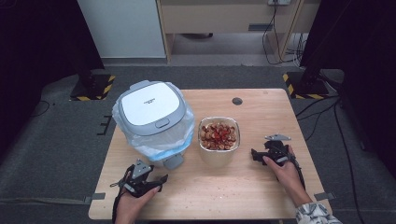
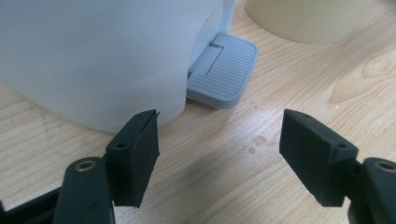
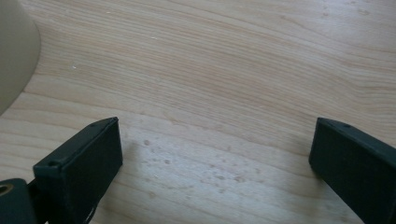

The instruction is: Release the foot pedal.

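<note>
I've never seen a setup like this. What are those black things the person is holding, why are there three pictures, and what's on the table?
A person sits at a wooden table holding a hand-operated claw in each hand: the left claw and the right claw. The high view looks down from above. The other two pictures come from small cameras riding on each claw, looking out between its two black jaws. On the table stand a small white pedal bin, lid closed and lined with a plastic bag, and a bowl of reddish food scraps. The left claw's camera faces the bin's grey pedal. Both claws are open and hold nothing.
</note>
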Demonstrator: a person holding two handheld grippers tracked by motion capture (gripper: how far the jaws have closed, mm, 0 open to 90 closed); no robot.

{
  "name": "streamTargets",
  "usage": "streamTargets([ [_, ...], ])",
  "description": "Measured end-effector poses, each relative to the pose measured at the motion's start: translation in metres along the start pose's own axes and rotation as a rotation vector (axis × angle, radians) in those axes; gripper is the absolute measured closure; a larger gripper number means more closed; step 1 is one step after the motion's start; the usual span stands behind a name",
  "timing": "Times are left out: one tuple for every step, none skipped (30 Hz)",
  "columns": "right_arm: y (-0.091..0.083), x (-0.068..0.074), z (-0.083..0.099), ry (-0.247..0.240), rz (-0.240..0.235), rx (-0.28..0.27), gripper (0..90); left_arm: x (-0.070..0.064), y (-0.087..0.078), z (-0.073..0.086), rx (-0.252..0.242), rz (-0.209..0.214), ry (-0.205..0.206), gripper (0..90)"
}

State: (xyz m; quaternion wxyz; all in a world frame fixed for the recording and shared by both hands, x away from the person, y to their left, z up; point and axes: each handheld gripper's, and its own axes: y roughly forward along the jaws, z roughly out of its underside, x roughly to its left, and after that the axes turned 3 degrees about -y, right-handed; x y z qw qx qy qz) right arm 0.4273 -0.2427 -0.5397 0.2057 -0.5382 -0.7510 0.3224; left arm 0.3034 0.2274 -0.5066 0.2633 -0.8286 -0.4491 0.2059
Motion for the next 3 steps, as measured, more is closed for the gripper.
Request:
streamTargets([
  [0.0006, 0.0020, -0.0004, -0.006, -0.001, 0.002, 0.7, -0.0003, 0.0003, 0.0002, 0.002, 0.000, 0.001, 27.2],
  [0.0008, 0.0046, -0.0006, -0.004, -0.004, 0.004, 0.7, -0.0004, 0.0004, 0.0002, 0.003, -0.001, 0.005, 27.1],
  [0.0006, 0.0061, -0.0005, -0.007, -0.004, 0.004, 0.6, -0.0006, 0.0004, 0.0002, 0.002, -0.001, 0.005, 27.0],
])
